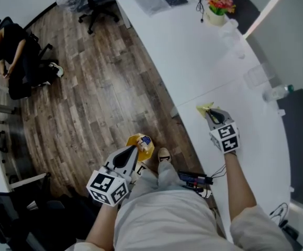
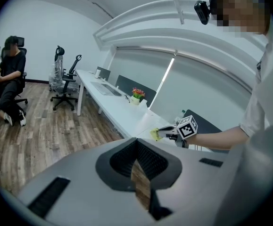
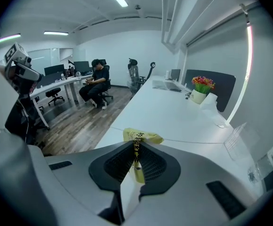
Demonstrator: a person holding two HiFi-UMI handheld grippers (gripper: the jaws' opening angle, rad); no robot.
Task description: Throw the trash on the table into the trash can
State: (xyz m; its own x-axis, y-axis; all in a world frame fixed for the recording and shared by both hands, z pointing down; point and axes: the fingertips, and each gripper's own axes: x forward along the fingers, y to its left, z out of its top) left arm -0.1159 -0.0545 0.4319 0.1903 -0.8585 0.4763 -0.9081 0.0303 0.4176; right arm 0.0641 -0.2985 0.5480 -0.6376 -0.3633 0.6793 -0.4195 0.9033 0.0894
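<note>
**Yellow wrapper pinched in the right hand-held gripper at the table's near edge**

The right hand-held gripper (image 1: pixel 210 112) is closed on a crumpled yellow wrapper (image 3: pixel 143 136). A strip of it is clamped between the pads and the rest sticks out past the tips. It is over the white table (image 1: pixel 193 61), close to the edge nearest the person and just beside the seam between two table sections. The left hand-held gripper (image 1: pixel 134 151) is off the table, over the wooden floor (image 1: pixel 99 98), with its jaws together and nothing between them. Just beyond its tips is a small yellow object, probably the lined trash can (image 1: pixel 142 144), though the head view shows it too small to be sure. A flower pot (image 1: pixel 217 9) stands at the table's far end.
</note>
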